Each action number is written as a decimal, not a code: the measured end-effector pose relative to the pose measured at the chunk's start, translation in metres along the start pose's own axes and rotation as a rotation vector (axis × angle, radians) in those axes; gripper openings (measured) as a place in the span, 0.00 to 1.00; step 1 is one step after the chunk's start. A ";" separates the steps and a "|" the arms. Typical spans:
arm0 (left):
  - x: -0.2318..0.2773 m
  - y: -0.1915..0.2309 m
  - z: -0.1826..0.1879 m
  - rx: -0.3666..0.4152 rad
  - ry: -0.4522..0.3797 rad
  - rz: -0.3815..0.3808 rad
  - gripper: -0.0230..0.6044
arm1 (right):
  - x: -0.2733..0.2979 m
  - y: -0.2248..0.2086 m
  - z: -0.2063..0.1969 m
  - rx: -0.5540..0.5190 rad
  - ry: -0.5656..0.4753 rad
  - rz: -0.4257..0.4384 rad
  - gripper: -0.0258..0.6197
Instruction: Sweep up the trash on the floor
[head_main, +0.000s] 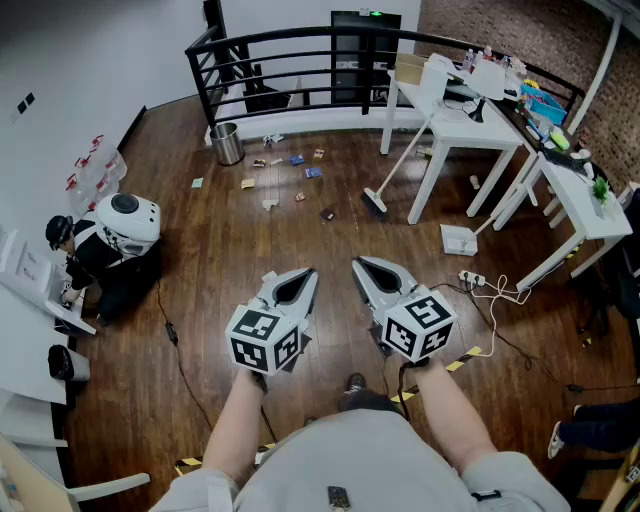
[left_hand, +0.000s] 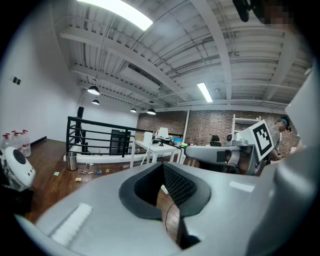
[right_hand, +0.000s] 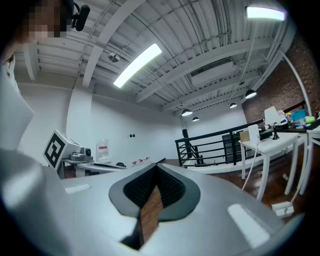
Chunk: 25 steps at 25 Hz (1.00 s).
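Note:
Several scraps of trash (head_main: 290, 172) lie scattered on the brown wooden floor just before the black railing (head_main: 300, 60); in the left gripper view the trash (left_hand: 90, 172) shows far off at the left. A white-handled broom (head_main: 398, 165) leans against the white table (head_main: 470, 125). A white dustpan (head_main: 460, 240) rests on the floor by the table legs. My left gripper (head_main: 293, 285) and right gripper (head_main: 375, 275) are held side by side before my body, well short of the trash. Both are shut with nothing between the jaws, as the left gripper (left_hand: 165, 167) and right gripper (right_hand: 156, 170) views show.
A metal bin (head_main: 228, 143) stands at the railing's left end. A white domed machine (head_main: 126, 220) sits at the left wall. Cables and a power strip (head_main: 472, 280) trail over the floor at the right. A second white table (head_main: 580, 200) stands further right.

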<state>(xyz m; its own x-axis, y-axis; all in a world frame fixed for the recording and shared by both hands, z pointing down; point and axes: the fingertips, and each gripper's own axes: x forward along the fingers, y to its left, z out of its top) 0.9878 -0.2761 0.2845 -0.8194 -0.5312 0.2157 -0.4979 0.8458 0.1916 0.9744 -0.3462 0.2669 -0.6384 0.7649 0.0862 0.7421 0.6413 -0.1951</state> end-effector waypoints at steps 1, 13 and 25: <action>0.012 0.001 0.001 0.002 0.002 -0.002 0.05 | 0.003 -0.011 0.001 -0.001 -0.001 -0.002 0.04; 0.164 0.001 0.042 0.028 0.006 -0.037 0.05 | 0.027 -0.154 0.026 0.004 0.004 -0.015 0.04; 0.346 0.048 0.056 -0.007 0.040 -0.161 0.05 | 0.091 -0.312 0.033 -0.003 0.034 -0.137 0.04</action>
<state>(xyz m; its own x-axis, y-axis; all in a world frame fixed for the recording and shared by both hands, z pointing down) 0.6647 -0.4159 0.3147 -0.7171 -0.6617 0.2191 -0.6198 0.7491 0.2337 0.6774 -0.4785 0.3030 -0.7265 0.6716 0.1450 0.6490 0.7401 -0.1764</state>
